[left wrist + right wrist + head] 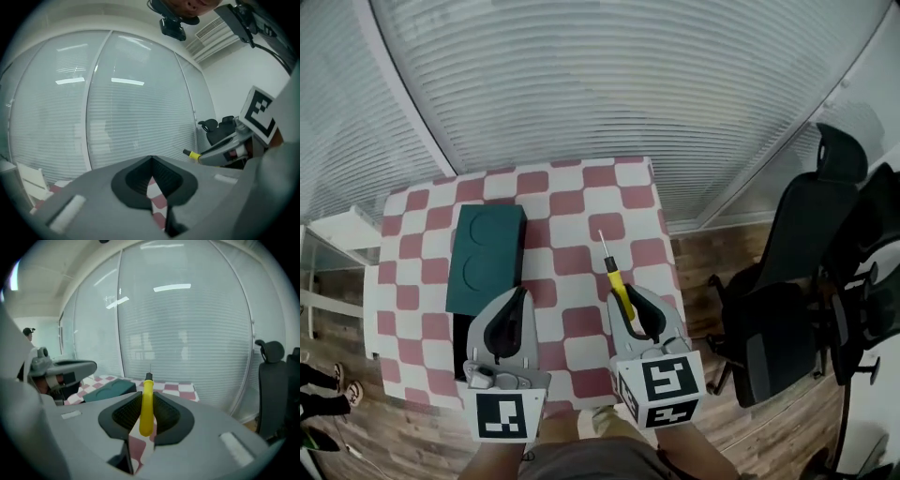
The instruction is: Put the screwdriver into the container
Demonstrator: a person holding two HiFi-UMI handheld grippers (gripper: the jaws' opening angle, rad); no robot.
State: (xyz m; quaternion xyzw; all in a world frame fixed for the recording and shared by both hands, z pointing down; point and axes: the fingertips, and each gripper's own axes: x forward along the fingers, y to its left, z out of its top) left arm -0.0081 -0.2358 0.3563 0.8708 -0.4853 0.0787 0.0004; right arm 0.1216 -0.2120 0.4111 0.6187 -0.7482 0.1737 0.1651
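Note:
The screwdriver point(616, 278), yellow-handled with a thin metal shaft, points away from me over the checkered table point(581, 202). My right gripper point(630, 298) is shut on its handle; in the right gripper view the yellow handle point(146, 416) stands between the pads. A dark green container point(487, 255) lies on the table's left half, also seen as the container point(110, 389) left of the jaws. My left gripper point(519, 294) hovers just off the container's near right corner, jaws closed at the tips with nothing in them. The left gripper view shows its gripper point(151, 160) shut, the right gripper point(225, 151) beside it.
Black office chairs point(797, 281) stand on the wooden floor right of the table. A white stand point(337, 232) sits at the table's left. Blind-covered glass walls point(609, 84) rise behind the far edge. Someone's feet point(328, 384) show at lower left.

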